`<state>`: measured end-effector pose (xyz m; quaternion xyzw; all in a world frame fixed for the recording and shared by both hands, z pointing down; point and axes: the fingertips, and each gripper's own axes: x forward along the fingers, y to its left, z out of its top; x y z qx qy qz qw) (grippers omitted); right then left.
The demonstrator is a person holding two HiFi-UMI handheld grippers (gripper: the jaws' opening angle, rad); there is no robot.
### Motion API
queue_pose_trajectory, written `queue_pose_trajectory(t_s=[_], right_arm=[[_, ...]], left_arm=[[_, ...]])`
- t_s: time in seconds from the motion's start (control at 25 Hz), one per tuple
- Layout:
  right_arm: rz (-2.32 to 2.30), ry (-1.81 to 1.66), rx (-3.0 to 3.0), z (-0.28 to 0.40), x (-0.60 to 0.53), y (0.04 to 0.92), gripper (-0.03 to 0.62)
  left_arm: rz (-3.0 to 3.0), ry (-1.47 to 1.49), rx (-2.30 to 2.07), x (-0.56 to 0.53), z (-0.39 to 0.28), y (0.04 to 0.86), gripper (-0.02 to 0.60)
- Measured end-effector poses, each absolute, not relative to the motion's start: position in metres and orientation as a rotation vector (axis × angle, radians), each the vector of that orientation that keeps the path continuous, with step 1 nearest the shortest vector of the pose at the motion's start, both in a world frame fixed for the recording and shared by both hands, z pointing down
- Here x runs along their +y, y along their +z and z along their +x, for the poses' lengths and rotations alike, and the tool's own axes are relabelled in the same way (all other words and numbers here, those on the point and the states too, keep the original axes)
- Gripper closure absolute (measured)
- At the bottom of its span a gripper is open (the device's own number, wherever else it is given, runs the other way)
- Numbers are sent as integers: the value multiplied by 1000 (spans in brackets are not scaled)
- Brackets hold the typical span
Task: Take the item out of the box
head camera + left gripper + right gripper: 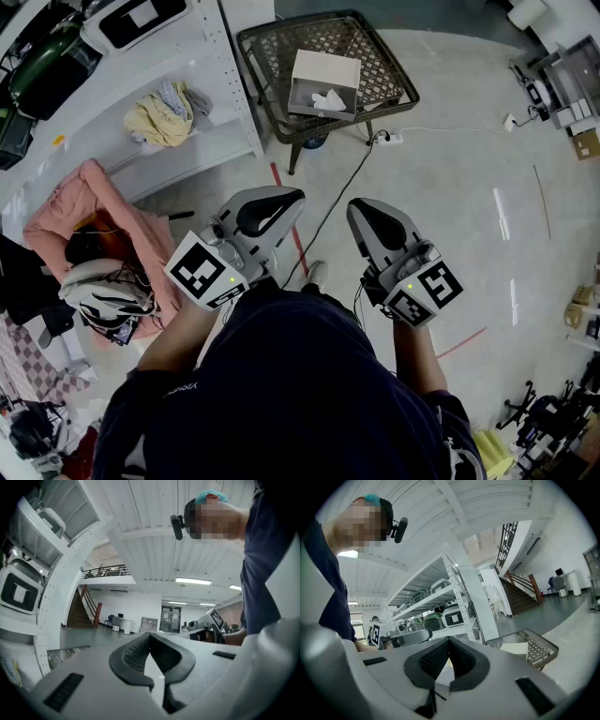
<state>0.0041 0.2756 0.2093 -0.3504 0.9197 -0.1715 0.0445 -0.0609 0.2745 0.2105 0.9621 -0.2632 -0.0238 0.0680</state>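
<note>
Both tools shut and empty, well apart from the box.

In the head view, the left gripper (265, 214) and the right gripper (378, 225) are held side by side, close in front of the person, above the floor (450, 187), and nothing is touched by either. The white box (323, 67) is seen open on the mesh table (272, 56), well apart from both, with the crumpled white item (329, 98) lying inside it. In the left gripper view, the jaws are seen pressed together at their tips, with nothing held between them. In the right gripper view, the jaws are likewise closed tip to tip and empty, and the mesh table with the box on it is seen beyond them, to the right.
</note>
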Motion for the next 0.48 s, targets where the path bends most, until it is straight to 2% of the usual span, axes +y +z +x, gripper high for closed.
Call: queue_pose_trajectory(t_s=[0.48], right_arm=[[-1080,-562,2830,48,283,229,569]], left_arm=[[2891,-37,-829,283,-23,220,574]])
